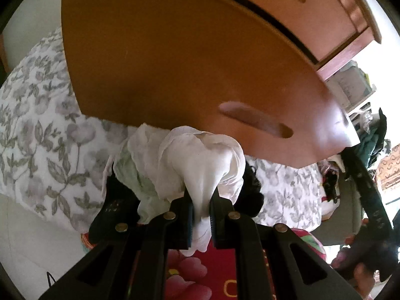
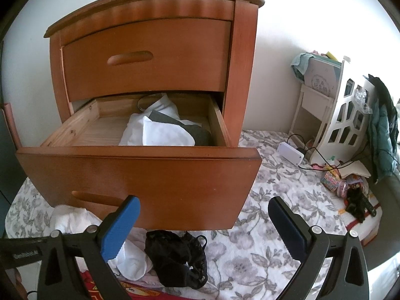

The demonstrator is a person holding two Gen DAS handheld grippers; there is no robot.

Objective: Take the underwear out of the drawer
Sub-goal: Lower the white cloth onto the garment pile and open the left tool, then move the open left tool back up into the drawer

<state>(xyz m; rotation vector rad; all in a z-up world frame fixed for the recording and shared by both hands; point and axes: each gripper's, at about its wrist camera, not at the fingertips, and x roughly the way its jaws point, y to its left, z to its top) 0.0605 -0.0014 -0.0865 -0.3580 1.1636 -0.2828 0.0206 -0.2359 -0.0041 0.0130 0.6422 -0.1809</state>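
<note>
Only the right wrist view looks into the open lower drawer [image 2: 140,165] of the wooden nightstand [image 2: 160,25]: white cloth [image 2: 157,135] lies bunched over a grey piece [image 2: 197,135] toward the right side of its pale plank floor, while the upper drawer [image 2: 147,57] sits closed. That view also shows the right gripper [image 2: 203,227] with its blue-padded jaws spread wide and nothing between them, hovering over a crumpled black lace garment [image 2: 177,257] and a white heap [image 2: 75,221] on the grey floral sheet [image 2: 270,237] in front of the drawer. The left wrist view sees none of the drawer's inside, only its smooth curved front [image 1: 175,57] with a carved slot handle [image 1: 257,120]. There the left gripper [image 1: 201,212] has its black jaws pressed together on soft white underwear [image 1: 200,165], which bulges out past the fingertips in rounded folds, its length running away from the gripper toward the drawer front, just above the sheet. Pale green fabric [image 1: 130,172] lies to its left, black lace [image 1: 252,190] to its right.
</note>
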